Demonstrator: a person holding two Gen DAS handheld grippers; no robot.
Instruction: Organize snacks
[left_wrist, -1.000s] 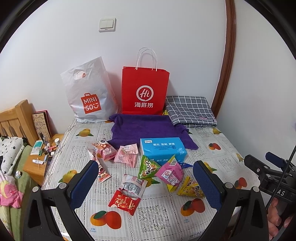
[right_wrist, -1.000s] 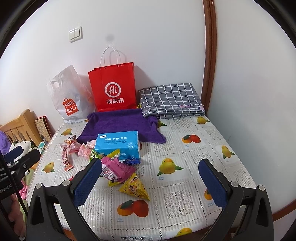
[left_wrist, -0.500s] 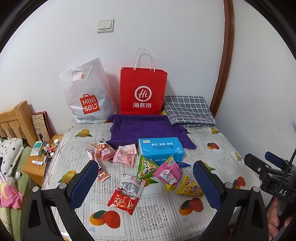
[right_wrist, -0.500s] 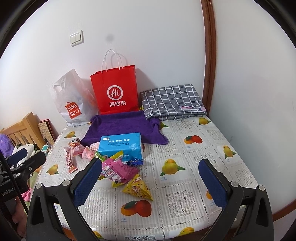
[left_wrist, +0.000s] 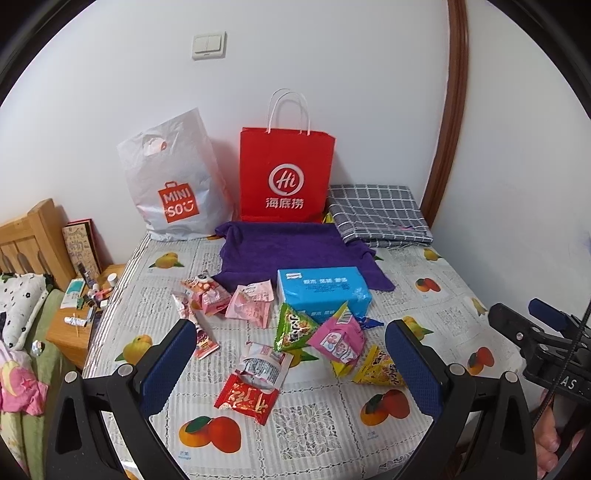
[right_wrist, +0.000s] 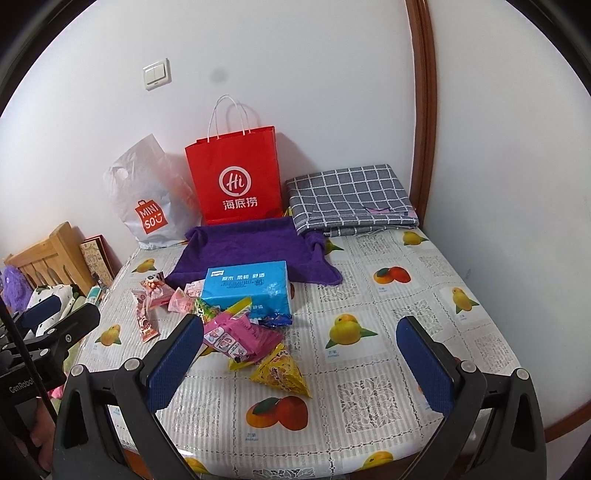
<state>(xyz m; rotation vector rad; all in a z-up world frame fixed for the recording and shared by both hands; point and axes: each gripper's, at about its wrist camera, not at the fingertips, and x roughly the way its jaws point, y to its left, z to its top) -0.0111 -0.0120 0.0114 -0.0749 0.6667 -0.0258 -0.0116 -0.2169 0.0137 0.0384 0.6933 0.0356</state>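
Left gripper (left_wrist: 290, 363): jaws wide apart, empty, above the tabletop's (left_wrist: 310, 417) near edge.
Snacks: red packet (left_wrist: 246, 398), green packet (left_wrist: 293, 326), pink packet (left_wrist: 338, 338), yellow packet (left_wrist: 380, 369) lie loose, middle to near edge.
Blue tissue pack (left_wrist: 323, 290): mid-tabletop, touching the purple towel (left_wrist: 291, 249).
Red paper bag (left_wrist: 286, 177): far edge.
Right gripper (right_wrist: 299, 363): jaws wide apart, empty.

The table (left_wrist: 155, 295) is viewed from above its near edge by both wrist cameras — the back wall is faced, the snack pile (right_wrist: 243, 332) shared.
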